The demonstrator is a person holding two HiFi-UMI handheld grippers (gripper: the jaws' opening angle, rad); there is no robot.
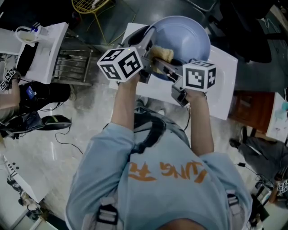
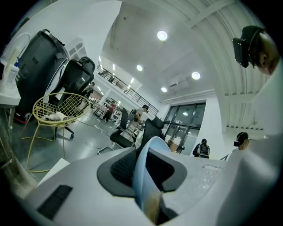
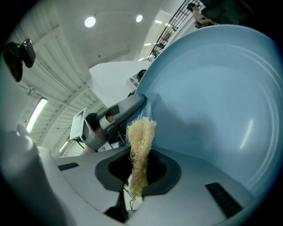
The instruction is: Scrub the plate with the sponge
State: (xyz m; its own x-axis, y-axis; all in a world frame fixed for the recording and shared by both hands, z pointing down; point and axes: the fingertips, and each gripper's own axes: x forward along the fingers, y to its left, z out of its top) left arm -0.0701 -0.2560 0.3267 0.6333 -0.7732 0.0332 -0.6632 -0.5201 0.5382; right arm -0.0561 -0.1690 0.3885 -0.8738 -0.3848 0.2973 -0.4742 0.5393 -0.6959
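Observation:
I hold a pale blue plate (image 1: pixel 186 38) up on edge over the white table (image 1: pixel 225 85). My left gripper (image 1: pixel 148 58) is shut on its rim; in the left gripper view the plate's edge (image 2: pixel 142 176) runs between the jaws. My right gripper (image 1: pixel 173 72) is shut on a yellowish fibrous sponge (image 1: pixel 162 54), which sits at the plate's near side. In the right gripper view the sponge (image 3: pixel 140 143) sticks out of the jaws beside the plate's blue face (image 3: pixel 216 101), close to the left gripper (image 3: pixel 116 115) clamped on the rim.
A metal dish rack (image 1: pixel 72 65) and a white tray (image 1: pixel 47 45) stand to the left. A yellow wire chair (image 1: pixel 92 6) is behind the table. Cables and bags (image 1: pixel 40 121) lie on the floor at left. Several people stand far off in the hall (image 2: pixel 142 114).

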